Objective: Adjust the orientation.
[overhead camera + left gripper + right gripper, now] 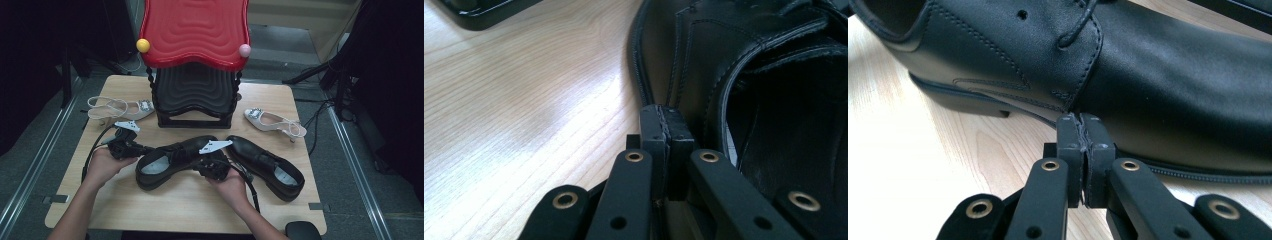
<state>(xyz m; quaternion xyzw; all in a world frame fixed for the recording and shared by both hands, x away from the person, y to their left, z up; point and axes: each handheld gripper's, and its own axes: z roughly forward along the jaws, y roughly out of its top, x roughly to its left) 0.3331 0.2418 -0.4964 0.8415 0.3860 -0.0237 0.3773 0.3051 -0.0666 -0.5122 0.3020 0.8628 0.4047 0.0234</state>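
Note:
Two black leather lace-up shoes lie on the wooden table (185,205): one in the middle (170,161), the other to its right (265,165). My left gripper (144,149) is shut with nothing between its jaws, and its tip rests by the heel end of the middle shoe (704,65). In its own view the left gripper's (666,114) pads meet beside the shoe's welt. My right gripper (207,163) is shut and empty too, at that shoe's near side. There the right gripper (1084,122) has its tip against the shoe's side (1158,75), just above the sole.
A rack with a red top and black lower tiers (195,95) stands at the table's back centre. One white slingback heel (117,108) lies left of the rack and another (275,121) right of it. Bare wood spans the table's front edge.

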